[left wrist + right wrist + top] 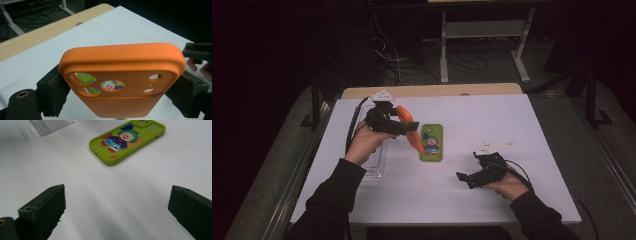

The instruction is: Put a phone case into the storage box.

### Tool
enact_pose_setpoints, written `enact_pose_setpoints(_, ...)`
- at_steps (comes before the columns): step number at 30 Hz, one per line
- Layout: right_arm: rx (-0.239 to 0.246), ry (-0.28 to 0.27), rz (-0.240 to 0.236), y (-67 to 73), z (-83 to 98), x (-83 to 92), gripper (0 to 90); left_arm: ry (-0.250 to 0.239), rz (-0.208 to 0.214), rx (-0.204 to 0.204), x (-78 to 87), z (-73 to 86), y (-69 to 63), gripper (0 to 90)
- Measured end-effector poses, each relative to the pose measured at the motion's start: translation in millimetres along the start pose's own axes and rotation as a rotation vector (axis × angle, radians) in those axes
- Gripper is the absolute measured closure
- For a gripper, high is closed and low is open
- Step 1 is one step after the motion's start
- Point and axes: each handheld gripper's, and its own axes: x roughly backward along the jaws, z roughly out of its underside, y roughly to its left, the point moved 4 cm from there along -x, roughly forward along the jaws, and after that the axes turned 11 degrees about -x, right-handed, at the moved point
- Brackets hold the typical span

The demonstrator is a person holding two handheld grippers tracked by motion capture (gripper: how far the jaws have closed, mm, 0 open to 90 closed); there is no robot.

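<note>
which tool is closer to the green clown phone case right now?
Left. The left tool holds the orange phone case right beside the green clown phone case, at its left edge. The right tool is open, off below and to the right of it.

Matt orange rubbery case, matt green case, smooth white tabletop.

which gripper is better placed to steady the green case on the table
Right. The right gripper is open and empty, facing the green case. The left gripper is shut on the orange case.
</note>
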Motion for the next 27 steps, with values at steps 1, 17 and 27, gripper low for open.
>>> enact_pose_setpoints(1, -0.002, -0.001, 0.010, -0.9, 2.0, 1.3, 0.3, 0.001, -0.007, 0.000, 2.8, -0.9, 2.7, 13.7)
enact_pose_setpoints(17, -0.044, -0.011, 0.073, -19.4, 33.0, 24.7, 0.3, 0.000, -0.149, 0.016, 50.2, -7.1, 52.3, 13.9)
enact_pose_setpoints(27, -0.047, -0.019, 0.087, -20.9, 34.3, 29.2, 0.3, 0.041, -0.250, 0.024, 57.5, -11.1, 86.3, 13.9)
